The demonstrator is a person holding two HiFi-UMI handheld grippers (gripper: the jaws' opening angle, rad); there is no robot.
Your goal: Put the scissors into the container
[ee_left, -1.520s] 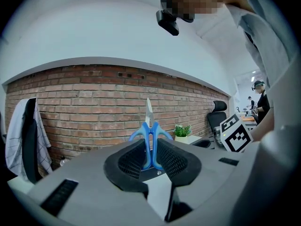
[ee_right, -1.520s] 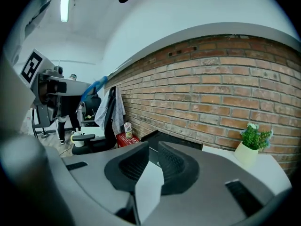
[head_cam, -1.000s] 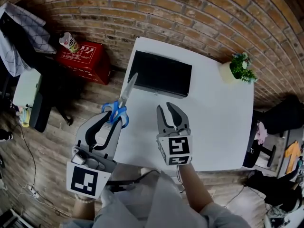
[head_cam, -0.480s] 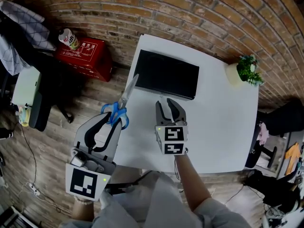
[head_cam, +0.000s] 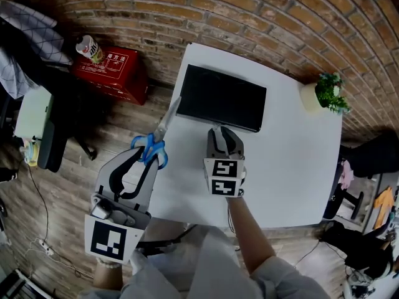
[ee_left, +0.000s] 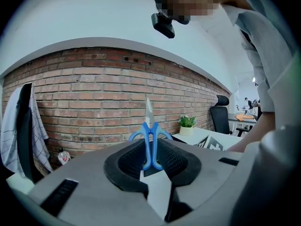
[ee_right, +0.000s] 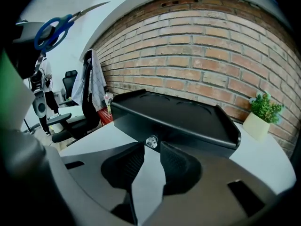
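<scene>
Right gripper [head_cam: 223, 133] nearer matte black container [head_cam: 221, 97]; left gripper [head_cam: 147, 158] pinches blue-handled scissors [head_cam: 151, 147]

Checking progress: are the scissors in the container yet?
Out: the left gripper holds the scissors in the air, clear of the black container.

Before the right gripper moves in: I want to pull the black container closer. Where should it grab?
Probably the silver knob on the front wall of the container, approached straight from the near side. It juts from a wall too broad to span, and the right gripper, fingers open, faces it.
</scene>
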